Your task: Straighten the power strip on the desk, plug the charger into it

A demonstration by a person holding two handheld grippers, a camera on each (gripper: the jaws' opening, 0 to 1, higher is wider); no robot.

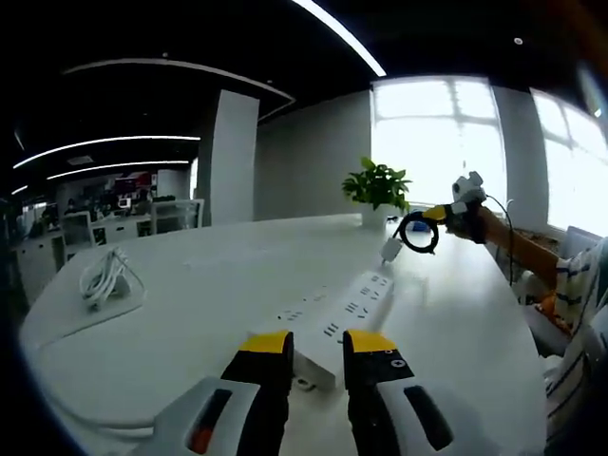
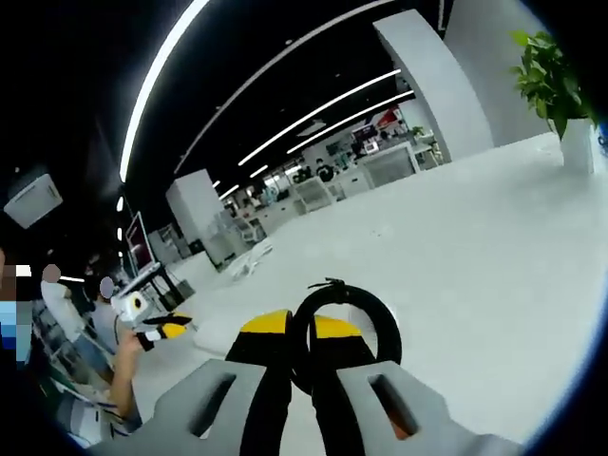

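A long white power strip [image 1: 347, 312] lies at a slant on the white desk [image 1: 209, 285]. Its near end sits just beyond my left gripper [image 1: 318, 344], whose yellow-tipped jaws stand a little apart above it, open. Farther along the strip, my right gripper [image 1: 429, 217] hangs over the desk, shut on a black coiled cable [image 1: 418, 232]. A white charger [image 1: 391, 249] dangles from the coil, close above the strip's far end. In the right gripper view, the black coil [image 2: 344, 328] loops up between the pinched jaws of my right gripper [image 2: 292, 328]. My left gripper [image 2: 163, 330] shows at the left.
A bundle of white cable [image 1: 104, 277] lies near the desk's left edge, and also shows as a white bundle [image 2: 249, 258]. A potted plant [image 1: 377, 190] stands at the far side by the windows. A person's striped sleeve [image 1: 575, 294] is at the right. Office desks stand behind.
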